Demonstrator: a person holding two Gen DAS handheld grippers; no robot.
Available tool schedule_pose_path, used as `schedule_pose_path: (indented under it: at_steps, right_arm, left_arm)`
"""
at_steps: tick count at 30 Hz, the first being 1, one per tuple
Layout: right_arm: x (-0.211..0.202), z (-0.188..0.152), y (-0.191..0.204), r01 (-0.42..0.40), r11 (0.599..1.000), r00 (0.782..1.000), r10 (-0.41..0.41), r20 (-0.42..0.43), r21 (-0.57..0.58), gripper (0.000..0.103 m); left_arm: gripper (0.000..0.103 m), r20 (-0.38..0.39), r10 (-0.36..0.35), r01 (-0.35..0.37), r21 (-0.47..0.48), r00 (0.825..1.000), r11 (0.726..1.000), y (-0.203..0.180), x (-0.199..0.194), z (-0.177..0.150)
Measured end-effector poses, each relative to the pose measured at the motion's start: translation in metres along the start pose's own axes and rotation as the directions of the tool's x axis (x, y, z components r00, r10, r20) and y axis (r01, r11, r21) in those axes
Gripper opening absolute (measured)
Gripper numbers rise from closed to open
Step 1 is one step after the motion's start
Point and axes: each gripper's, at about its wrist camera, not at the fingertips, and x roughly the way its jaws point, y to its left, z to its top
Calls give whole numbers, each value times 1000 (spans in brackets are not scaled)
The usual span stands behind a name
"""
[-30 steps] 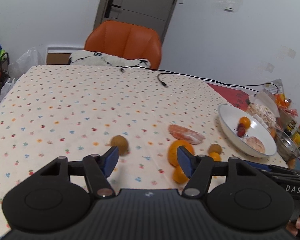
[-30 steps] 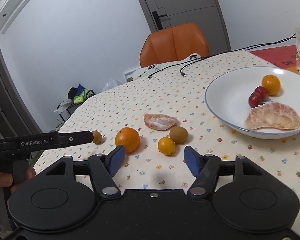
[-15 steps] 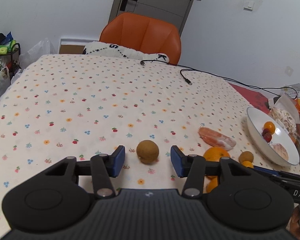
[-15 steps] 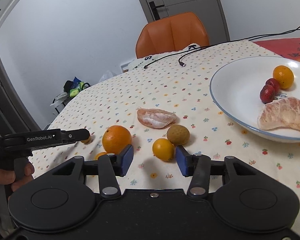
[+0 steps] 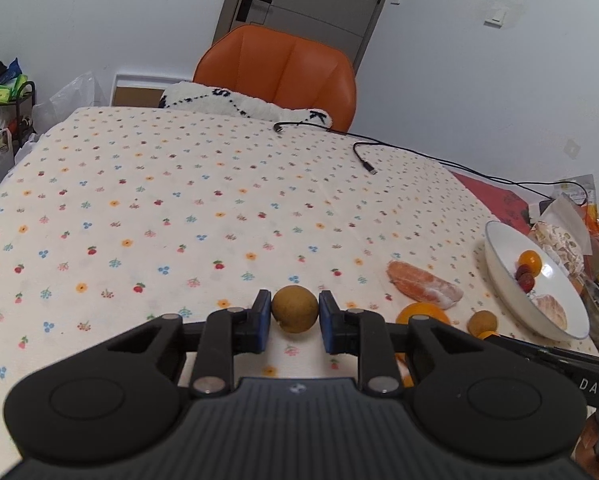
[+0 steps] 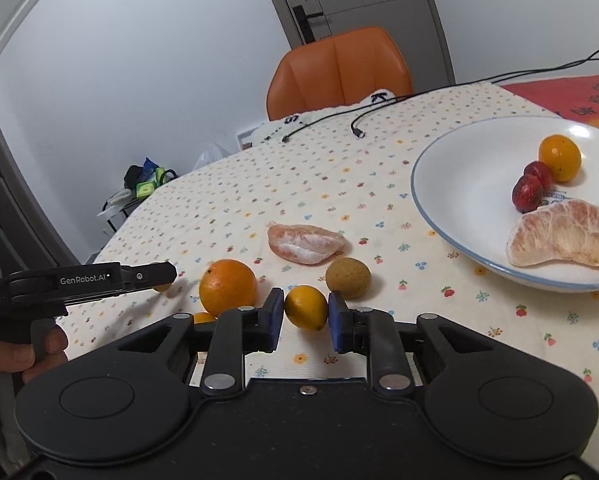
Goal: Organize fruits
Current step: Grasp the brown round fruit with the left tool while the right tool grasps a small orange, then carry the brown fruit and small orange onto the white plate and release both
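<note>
A: Where the left wrist view looks down its own fingers, what sits in the left tongs?

B: A brown round fruit, pinched between the two blue pads and resting on the flowered surface. To the right a big orange is half hidden behind the tong arm. The white bowl at the far right holds a small orange, red fruits and a peeled segment; its contents are tiny and warped by the lens.

A: And the right wrist view?

B: The right tongs pinch a small yellow-orange fruit, also on the surface. Just beyond lie a second brown fruit, the big orange and a peeled pomelo segment. The bowl is cut off at the right edge.
</note>
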Motion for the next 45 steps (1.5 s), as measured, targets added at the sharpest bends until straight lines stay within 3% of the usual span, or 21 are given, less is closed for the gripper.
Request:
schedule_pose_path:
  at_steps: [25,45]
  right_arm:
    - [-68,7,-26,50,998,990,-54,131,35,22]
    - [-109,5,-65,124,988,973,-139,185,91,22]
  left_arm:
    - [24,66,-124,118,86,990,989,-70,-33,7]
    - [24,52,-214,204,153,975,967,-127,-30,5]
